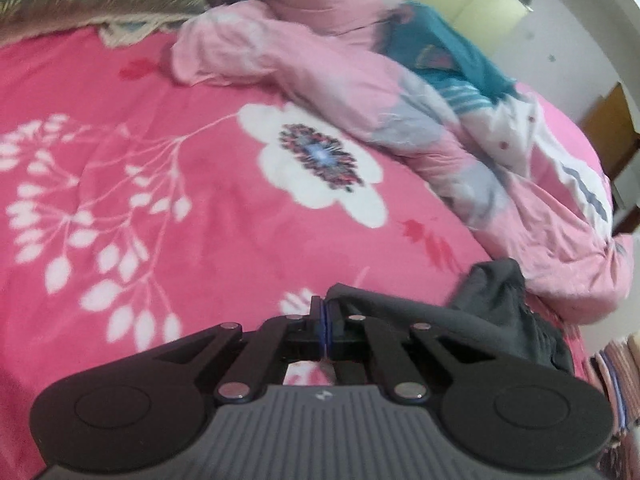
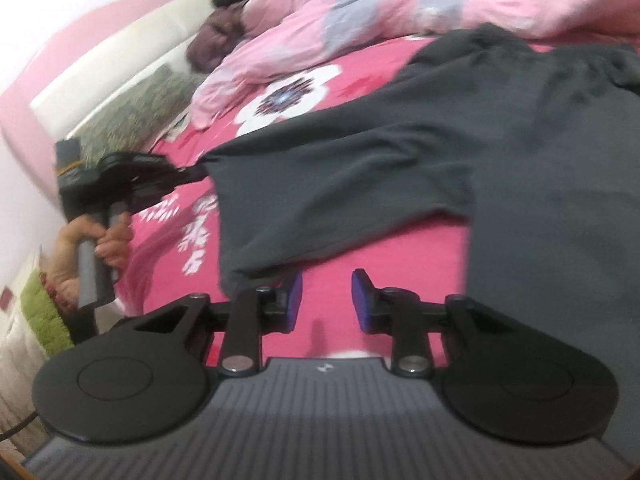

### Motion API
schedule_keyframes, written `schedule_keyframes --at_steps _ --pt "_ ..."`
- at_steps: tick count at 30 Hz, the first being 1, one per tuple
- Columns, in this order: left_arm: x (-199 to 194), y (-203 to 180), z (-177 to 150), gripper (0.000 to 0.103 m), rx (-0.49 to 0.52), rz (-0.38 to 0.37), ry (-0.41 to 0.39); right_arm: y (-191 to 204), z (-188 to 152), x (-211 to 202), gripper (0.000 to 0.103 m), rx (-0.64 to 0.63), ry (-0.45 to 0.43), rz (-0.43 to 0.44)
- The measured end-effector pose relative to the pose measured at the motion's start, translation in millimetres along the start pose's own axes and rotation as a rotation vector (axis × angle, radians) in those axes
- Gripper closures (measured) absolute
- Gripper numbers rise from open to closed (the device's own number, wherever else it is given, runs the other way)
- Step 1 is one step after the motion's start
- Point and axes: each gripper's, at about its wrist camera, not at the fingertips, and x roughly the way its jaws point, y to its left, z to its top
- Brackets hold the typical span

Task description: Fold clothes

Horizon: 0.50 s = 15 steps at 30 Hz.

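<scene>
Dark grey soft-fabric garment (image 2: 460,152) lies spread on pink floral bed sheet (image 1: 160,208). Left gripper (image 1: 324,320) jaws clamped on one hem corner, pulled taut. Right gripper (image 2: 324,300) jaws apart, holding nothing. No finished fold visible; folding appears incomplete.

left gripper (image 1: 324,322) pinched closed, seemingly on cloth; right gripper (image 2: 325,300) spread.

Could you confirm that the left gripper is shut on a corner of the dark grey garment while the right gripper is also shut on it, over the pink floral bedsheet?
Not quite: the right gripper is open, its blue pads apart over bare pink floral bedsheet, as the right wrist view shows. The left gripper is indeed shut on a corner of the dark grey garment.
</scene>
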Motion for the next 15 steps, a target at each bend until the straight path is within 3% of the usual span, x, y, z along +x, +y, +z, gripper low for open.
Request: schedule_keyframes --at_steps 3,9,14,15 --pt "11 7 0 0.102 -0.014 -0.007 0.015 35 -6 15 0.073 -0.159 0.004 -0.016" --pt "23 15 -4 0.102 -0.031 -0.027 0.018 102 -35 41 0.071 -0.634 -0.017 -0.092" --pt "24 17 -8 0.102 -0.026 -0.038 0.005 99 -24 26 0.076 -0.602 -0.008 -0.094" --pt "24 17 -8 0.102 -0.026 -0.042 0.002 98 -22 23 0.087 -0.595 -0.006 -0.094"
